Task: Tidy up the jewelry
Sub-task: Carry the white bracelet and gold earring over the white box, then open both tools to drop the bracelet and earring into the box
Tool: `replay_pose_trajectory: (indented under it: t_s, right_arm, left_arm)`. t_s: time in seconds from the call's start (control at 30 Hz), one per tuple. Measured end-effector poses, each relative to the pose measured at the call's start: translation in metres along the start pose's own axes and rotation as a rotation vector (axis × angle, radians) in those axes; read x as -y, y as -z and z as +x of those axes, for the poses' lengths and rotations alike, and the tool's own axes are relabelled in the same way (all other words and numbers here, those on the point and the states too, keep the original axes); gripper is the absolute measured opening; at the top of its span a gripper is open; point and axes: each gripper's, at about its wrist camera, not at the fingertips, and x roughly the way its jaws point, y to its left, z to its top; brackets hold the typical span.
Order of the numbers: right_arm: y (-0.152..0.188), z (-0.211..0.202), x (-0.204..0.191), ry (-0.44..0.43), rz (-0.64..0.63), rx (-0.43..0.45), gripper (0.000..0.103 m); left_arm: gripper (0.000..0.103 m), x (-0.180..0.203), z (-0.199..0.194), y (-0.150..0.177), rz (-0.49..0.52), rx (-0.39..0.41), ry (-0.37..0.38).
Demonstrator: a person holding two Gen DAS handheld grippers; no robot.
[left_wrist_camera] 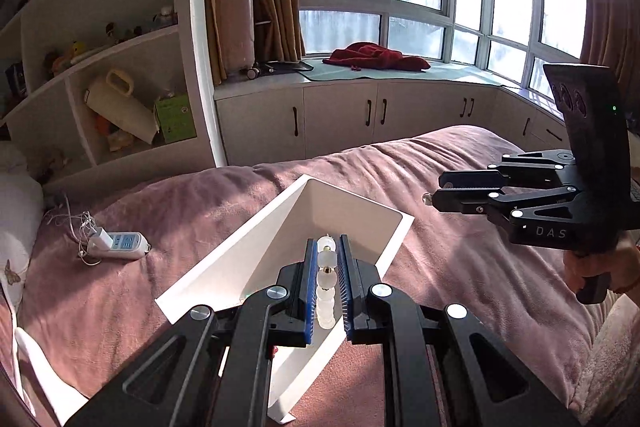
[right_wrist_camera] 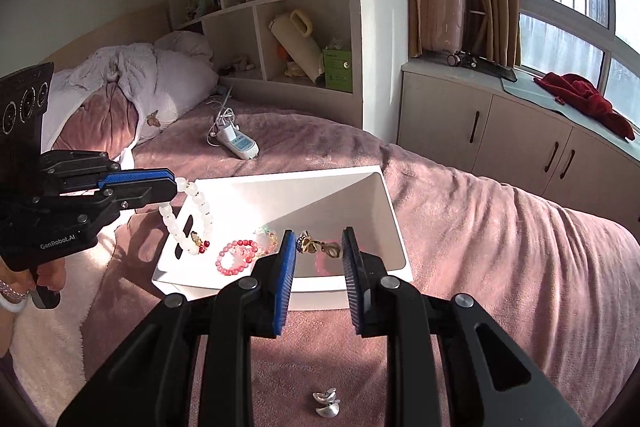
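My left gripper (left_wrist_camera: pixel 326 287) is shut on a white bead bracelet (left_wrist_camera: pixel 326 283) and holds it over the left end of a white box (left_wrist_camera: pixel 240 251). In the right wrist view the bracelet (right_wrist_camera: pixel 192 215) hangs from the left gripper (right_wrist_camera: pixel 174 185) into the box (right_wrist_camera: pixel 280 195). Inside lie a red bead bracelet (right_wrist_camera: pixel 236 257), a pale bead bracelet (right_wrist_camera: pixel 268 237) and a gold piece (right_wrist_camera: pixel 316 245). My right gripper (right_wrist_camera: pixel 318 263) is open and empty just before the box's near wall. It also shows in the left wrist view (left_wrist_camera: pixel 430 193). A silver earring pair (right_wrist_camera: pixel 326 403) lies on the blanket below it.
The box rests on a pink blanket (right_wrist_camera: pixel 480 247) on a bed. A white power strip (right_wrist_camera: pixel 240 145) with cables lies behind the box. Pillows (right_wrist_camera: pixel 132 87) are at the bed head. Shelves (right_wrist_camera: pixel 280 27) and window cabinets (right_wrist_camera: pixel 500 139) stand beyond.
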Motion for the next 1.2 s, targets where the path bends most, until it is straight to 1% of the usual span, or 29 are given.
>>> replay_pose_trajectory:
  t_s: [0.13,0.3,0.5,0.63,0.8,0.9,1.0,1.03,1.07,1.1,1.13,1.2]
  right_arm:
    - [-0.019,0.021,0.006,-0.029,0.018,-0.013,0.024]
    - [-0.039,0.064,0.012,-0.048,0.006,-0.089,0.024]
    - [-0.043,0.129,0.022,-0.071,0.099,-0.218,0.024]
    - [-0.038,0.166,0.024,-0.045,0.132,-0.282,0.024]
    - [-0.024,0.205,0.021,0.043,0.094,-0.382,0.024]
    - [-0.015,0.217,0.019,0.076,0.070,-0.419,0.024]
    - [-0.007,0.224,0.017,0.105,0.050,-0.442,0.025]
    - [-0.006,0.224,0.017,0.117,0.042,-0.443,0.026]
    - [-0.004,0.225,0.016,0.129,0.037,-0.440,0.032]
    - [-0.004,0.224,0.016,0.137,0.034,-0.437,0.043]
    - [-0.005,0.224,0.015,0.133,0.033,-0.429,0.047]
    - [-0.006,0.222,0.011,0.149,0.015,-0.422,0.050]
  left_arm:
    - [0.015,-0.016,0.021,-0.009,-0.009,-0.020,-0.033]
    - [0.015,-0.035,0.058,-0.010,-0.027,-0.070,-0.072]
    - [0.015,-0.062,0.117,0.003,-0.104,-0.202,-0.092]
    - [0.015,-0.072,0.143,0.011,-0.134,-0.264,-0.093]
    - [0.015,-0.074,0.170,0.021,-0.123,-0.357,-0.101]
    - [0.015,-0.074,0.179,0.030,-0.129,-0.393,-0.101]
    - [0.016,-0.073,0.183,0.036,-0.134,-0.411,-0.101]
    - [0.018,-0.073,0.182,0.036,-0.133,-0.409,-0.101]
    - [0.021,-0.073,0.181,0.036,-0.130,-0.403,-0.107]
    - [0.029,-0.073,0.179,0.036,-0.126,-0.396,-0.115]
    - [0.035,-0.073,0.177,0.035,-0.122,-0.391,-0.123]
    - [0.041,-0.073,0.173,0.033,-0.118,-0.380,-0.135]
